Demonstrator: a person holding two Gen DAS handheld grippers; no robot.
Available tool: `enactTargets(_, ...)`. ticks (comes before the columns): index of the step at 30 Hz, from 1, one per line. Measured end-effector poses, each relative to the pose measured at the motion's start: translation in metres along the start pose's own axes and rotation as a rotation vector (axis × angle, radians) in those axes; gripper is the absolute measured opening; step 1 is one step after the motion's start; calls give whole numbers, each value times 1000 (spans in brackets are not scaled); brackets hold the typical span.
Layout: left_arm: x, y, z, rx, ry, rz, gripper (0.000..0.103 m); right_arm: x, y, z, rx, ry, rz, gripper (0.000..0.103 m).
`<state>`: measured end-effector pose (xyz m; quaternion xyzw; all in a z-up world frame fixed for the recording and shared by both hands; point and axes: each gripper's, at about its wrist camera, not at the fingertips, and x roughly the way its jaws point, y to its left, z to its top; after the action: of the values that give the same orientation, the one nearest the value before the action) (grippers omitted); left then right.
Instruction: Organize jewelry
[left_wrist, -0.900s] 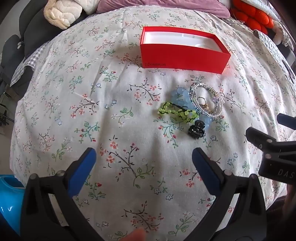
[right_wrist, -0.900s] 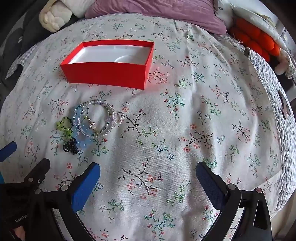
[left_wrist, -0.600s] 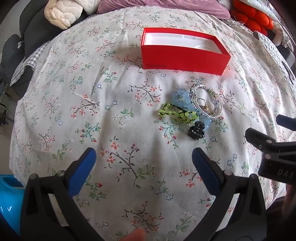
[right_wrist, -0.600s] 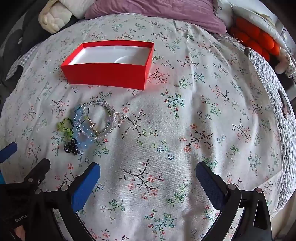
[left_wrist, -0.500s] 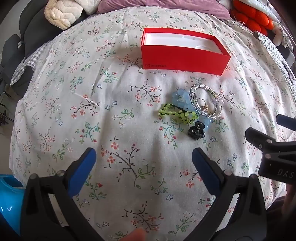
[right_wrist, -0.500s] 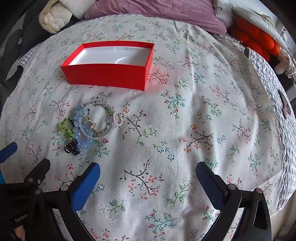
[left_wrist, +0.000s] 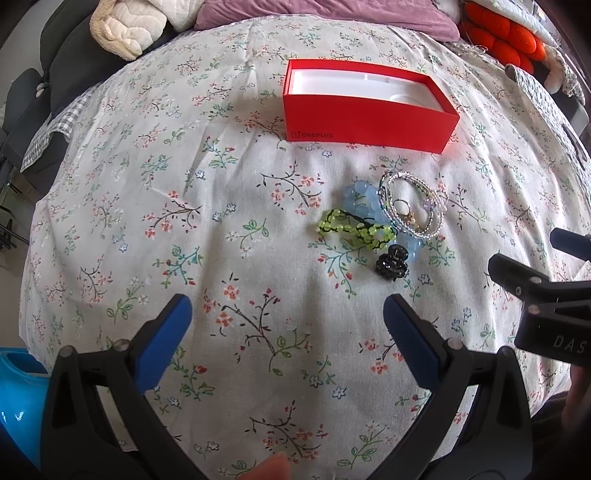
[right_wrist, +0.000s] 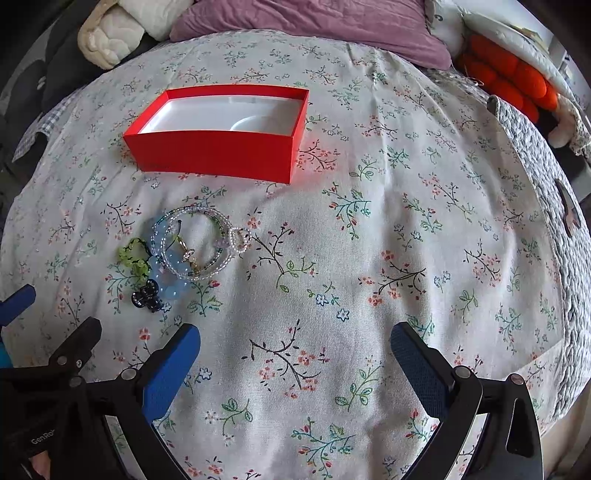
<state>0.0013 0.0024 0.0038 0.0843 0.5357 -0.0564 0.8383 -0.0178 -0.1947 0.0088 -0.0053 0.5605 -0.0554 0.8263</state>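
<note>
An open red box (left_wrist: 369, 110) with a white empty inside lies on the floral bedsheet; it also shows in the right wrist view (right_wrist: 221, 147). In front of it lies a small heap of jewelry: a clear beaded bracelet (left_wrist: 412, 208) (right_wrist: 199, 240), a pale blue bead bracelet (left_wrist: 360, 201) (right_wrist: 173, 288), a green bead bracelet (left_wrist: 351, 229) (right_wrist: 133, 258) and a black hair claw (left_wrist: 393, 262) (right_wrist: 147, 295). My left gripper (left_wrist: 286, 314) is open and empty, short of the heap. My right gripper (right_wrist: 295, 343) is open and empty, to the heap's right.
The floral sheet (left_wrist: 184, 221) covers the whole bed. A purple pillow (right_wrist: 314, 26), orange cushions (right_wrist: 509, 77) and a cream blanket (left_wrist: 122, 29) lie at the far edge. A blue object (left_wrist: 14, 398) sits at the lower left.
Both views have edged very slightly forward toward the box and the heap. Both grippers stay open and empty; nothing on the bed has moved.
</note>
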Motion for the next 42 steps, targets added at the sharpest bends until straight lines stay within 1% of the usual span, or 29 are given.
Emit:
enactTargets(1,0,1,1,-2,8,-4,103,0,0,0,1,-1,0,103)
enactTargets(5,-2,1,0,1,-14,7,103,-1,1,0,2,-5,2,103)
enactTargets(9,-2,1,1,-1,-15,5,103,-1,1,1,4,-5,2,103)
enactTargets(12,-3,1,2,-6,-2,-9,103,-2,2,1,6,-6,3,103)
enactTargets(18,-5,1,1,9,-18,16,103,-2,3,2,6,-7,2,103)
enactTargets(25,-5,3,2,10,-25,18,103,-3,4,3,3,-8,2,103)
enactTargets(29,-8,2,2,26,-50,53,103,-4,4,3,-1,-15,2,103)
enactTargets(37,-8,5,3,12,-46,13,103,-6,4,3,-2,-21,3,103)
enactTargets(42,-8,6,4,8,-49,6,103,-7,2,5,1,-21,3,103)
